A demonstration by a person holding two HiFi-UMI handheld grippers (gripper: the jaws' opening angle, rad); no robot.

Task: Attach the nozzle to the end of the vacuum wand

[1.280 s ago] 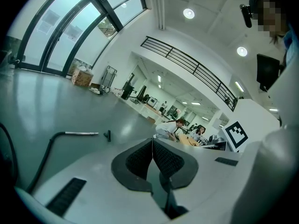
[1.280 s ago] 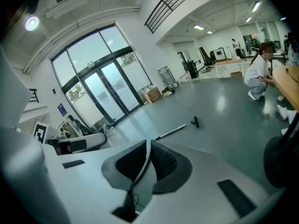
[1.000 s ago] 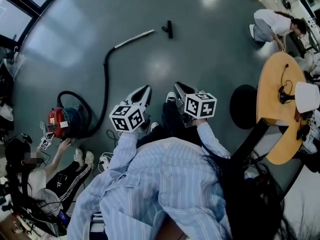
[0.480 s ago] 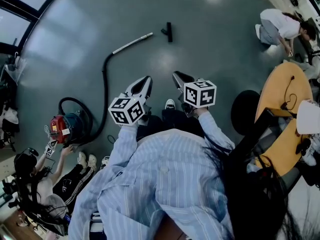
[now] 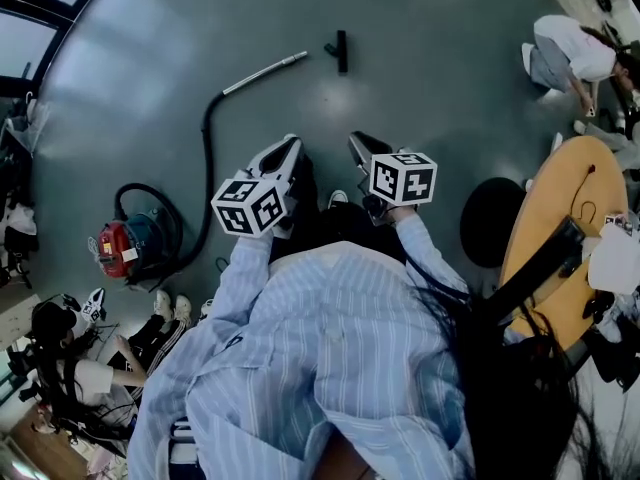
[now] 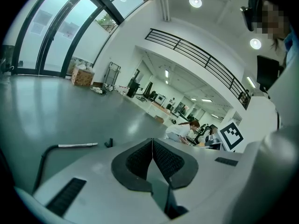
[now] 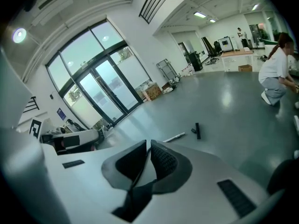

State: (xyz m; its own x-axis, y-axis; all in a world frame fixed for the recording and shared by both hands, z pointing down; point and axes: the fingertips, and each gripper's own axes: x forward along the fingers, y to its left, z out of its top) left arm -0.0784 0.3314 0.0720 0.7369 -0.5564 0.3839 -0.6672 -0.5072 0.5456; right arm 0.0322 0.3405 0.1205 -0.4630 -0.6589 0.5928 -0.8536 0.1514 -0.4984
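**Nozzle** [image 5: 339, 51]: black, loose on the grey floor [image 5: 440, 78]. It lies just beside the wand's free end, not touching it. Not attached.

**Wand** [image 5: 264, 72]: metal tube flat on the floor, free end toward the nozzle. The other end joins the hose [image 5: 210, 158], which curves back to the red canister [image 5: 128, 245].

**Left gripper** [image 5: 291, 146]: jaws pressed together, nothing between them. It points forward and somewhat down, well short of the wand.

**Right gripper** [image 5: 357, 142]: jaws all but together, only a hairline gap, empty. It is well apart from the nozzle.

**Change:** over the last second both grippers have been carried forward side by side toward the nozzle and wand, so the gap to them is smaller. The jaws stand as they did. The nozzle and wand lie where they lay.

**Meaning for task:** approach only, nothing gripped yet. Both claws will likely have to open before either part can be lifted. By the sides they lie on, the right probably suits the nozzle and the left the wand.

**Surroundings:** a crouching person [image 5: 565, 53] at far right; a round table [image 5: 550, 198] to the right.
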